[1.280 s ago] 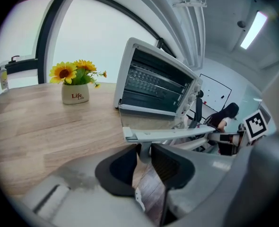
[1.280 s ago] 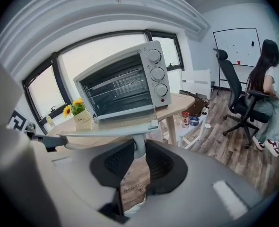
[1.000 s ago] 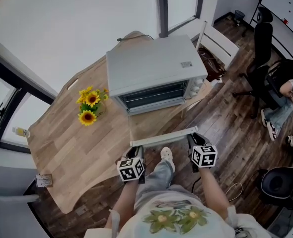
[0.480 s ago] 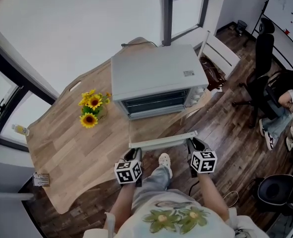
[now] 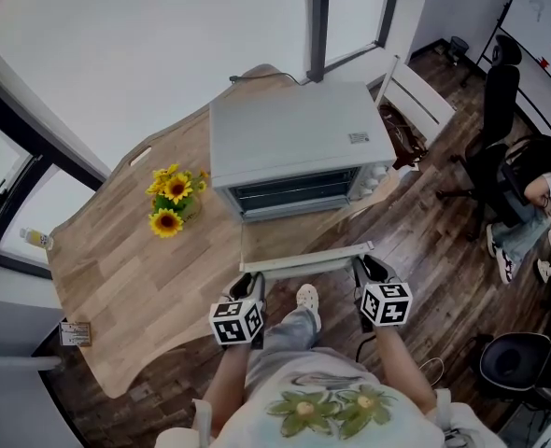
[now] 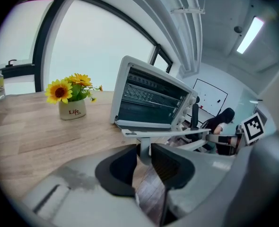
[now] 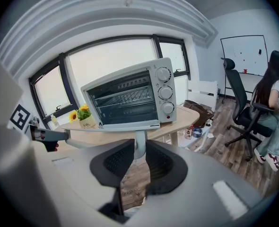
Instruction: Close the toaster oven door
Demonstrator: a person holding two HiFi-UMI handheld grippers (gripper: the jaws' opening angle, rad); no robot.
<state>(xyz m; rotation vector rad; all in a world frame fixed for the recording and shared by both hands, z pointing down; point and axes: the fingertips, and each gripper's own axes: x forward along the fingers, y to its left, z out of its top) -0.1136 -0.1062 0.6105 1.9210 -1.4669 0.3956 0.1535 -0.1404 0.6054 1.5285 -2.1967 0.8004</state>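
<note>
Door handle [image 5: 305,263] is clamped by left gripper [image 6: 144,151] and right gripper [image 7: 139,149]; the open door [image 5: 294,239] likely needs lifting shut against the toaster oven [image 5: 289,133].

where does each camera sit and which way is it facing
Head view: on the person's head, facing steeply down at the toaster oven on the table; shows both forearms, left gripper and right gripper.
Left gripper view: on the left gripper, looking along its jaws, shut on the door handle, toward the oven front.
Right gripper view: on the right gripper, likewise gripping the handle, nearer the knobs.
Shared: all show the oven and sunflower pot.
</note>
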